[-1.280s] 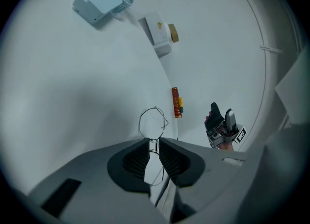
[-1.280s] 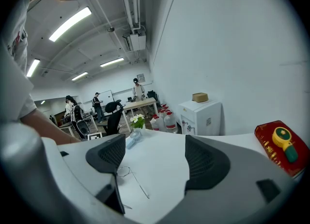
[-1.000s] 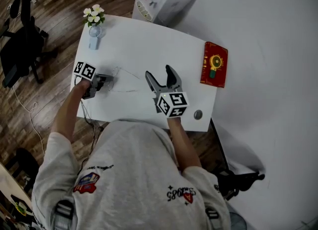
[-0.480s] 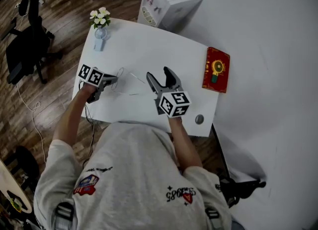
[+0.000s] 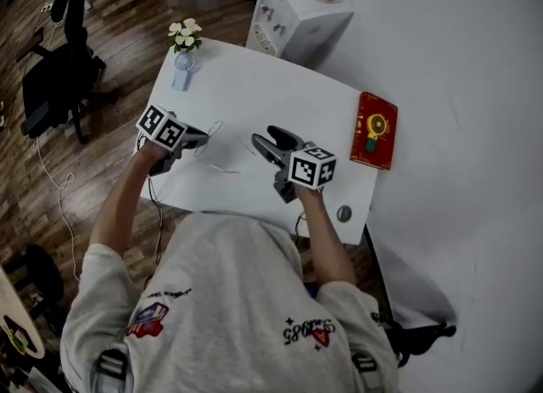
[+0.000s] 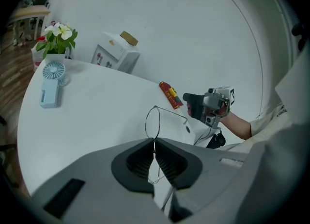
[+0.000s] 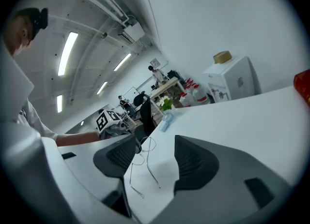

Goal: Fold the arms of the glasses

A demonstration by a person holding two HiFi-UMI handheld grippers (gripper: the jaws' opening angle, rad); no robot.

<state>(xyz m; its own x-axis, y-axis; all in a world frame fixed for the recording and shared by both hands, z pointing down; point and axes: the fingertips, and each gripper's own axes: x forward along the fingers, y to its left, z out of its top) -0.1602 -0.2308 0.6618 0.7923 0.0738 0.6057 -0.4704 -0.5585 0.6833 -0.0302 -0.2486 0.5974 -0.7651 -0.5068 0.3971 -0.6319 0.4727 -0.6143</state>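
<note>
A white table (image 5: 254, 86) bears a blue fan (image 5: 182, 71), flowers (image 5: 184, 35) and a red packet (image 5: 375, 131); a white box (image 5: 297, 9) stands beyond.

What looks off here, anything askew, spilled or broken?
Nothing spilled or broken. The glasses are pinched by the frame in the left gripper, arms open. The right gripper is closing with those arms between its fingers, not touching them.
</note>
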